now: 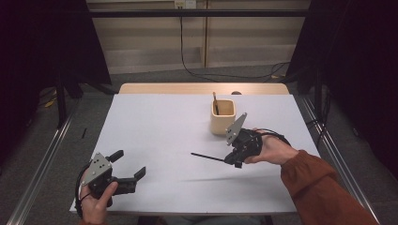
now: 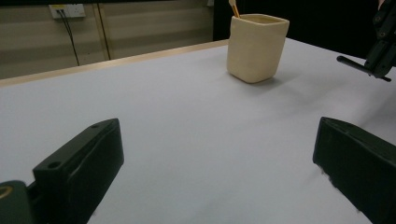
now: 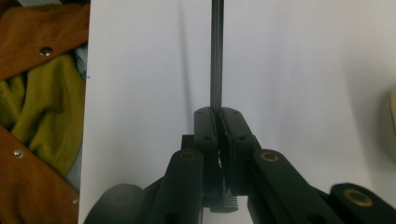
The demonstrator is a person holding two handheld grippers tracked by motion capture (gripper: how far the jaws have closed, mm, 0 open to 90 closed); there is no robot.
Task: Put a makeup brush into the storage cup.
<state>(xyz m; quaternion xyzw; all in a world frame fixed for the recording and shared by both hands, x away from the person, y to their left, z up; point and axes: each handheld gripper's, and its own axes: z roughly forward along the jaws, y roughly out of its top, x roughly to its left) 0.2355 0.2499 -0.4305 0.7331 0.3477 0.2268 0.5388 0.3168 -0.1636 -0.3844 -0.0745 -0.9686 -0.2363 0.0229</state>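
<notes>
The right gripper point(image 1: 233, 158) pinches a thin black stick point(image 1: 206, 156) between its fingers point(image 3: 205, 126), the stick jutting straight ahead of them above the tabletop point(image 1: 164, 136). The cream cup point(image 1: 222, 116) stands just behind the fingers. Best tip the stick upright before lowering it in. The left gripper point(image 1: 129, 165) waits with fingers point(image 2: 79, 163) spread. No writing is legible.

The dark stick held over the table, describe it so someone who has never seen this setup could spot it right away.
Start at the white table and find the cream cup near its far edge. Just in front of the cup, the right gripper has its jaws shut on a thin dark stick that juts out level. It is black and outside the cup, unlike the pale-tipped stick standing in it.
</notes>
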